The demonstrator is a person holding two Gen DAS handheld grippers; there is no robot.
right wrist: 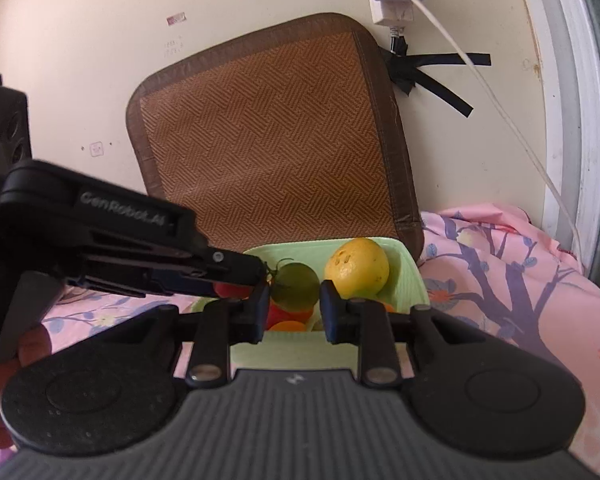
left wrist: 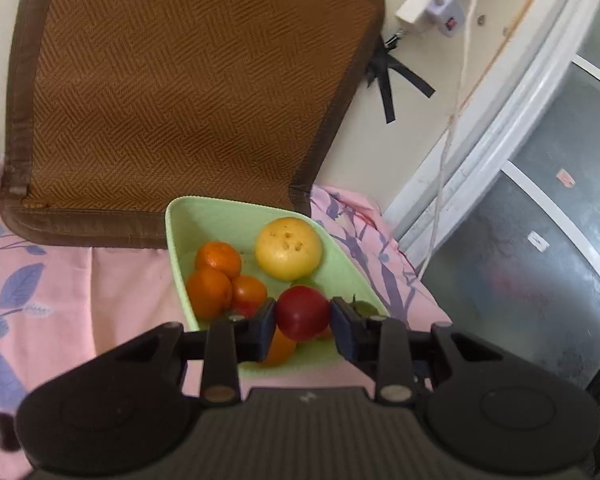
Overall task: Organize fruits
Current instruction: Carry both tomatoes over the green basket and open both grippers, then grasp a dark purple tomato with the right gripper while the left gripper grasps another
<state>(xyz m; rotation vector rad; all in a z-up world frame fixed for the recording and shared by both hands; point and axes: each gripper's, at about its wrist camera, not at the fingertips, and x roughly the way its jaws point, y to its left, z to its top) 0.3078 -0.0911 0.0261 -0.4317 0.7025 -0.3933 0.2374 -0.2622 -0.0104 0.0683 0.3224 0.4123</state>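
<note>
The left claw (left wrist: 303,322) pinches a red tomato (left wrist: 302,312) just over the green tray (left wrist: 220,216) on the bed. The right claw (right wrist: 293,312) stands spread around a green tomato (right wrist: 296,285), apparently not yet gripping. Best to lift slowly, squeezing lightly so the soft skins don't split. The tray also holds oranges (left wrist: 218,258) and a yellow fruit (left wrist: 288,248).

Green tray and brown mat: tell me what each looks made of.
Tray: probably moulded plastic; pale green, smooth, faintly ribbed thin walls with a rounded rim.
Mat: looks like woven rattan or bamboo fibre, matte herringbone weave, edged in darker brown fabric binding with visible stitching.
</note>
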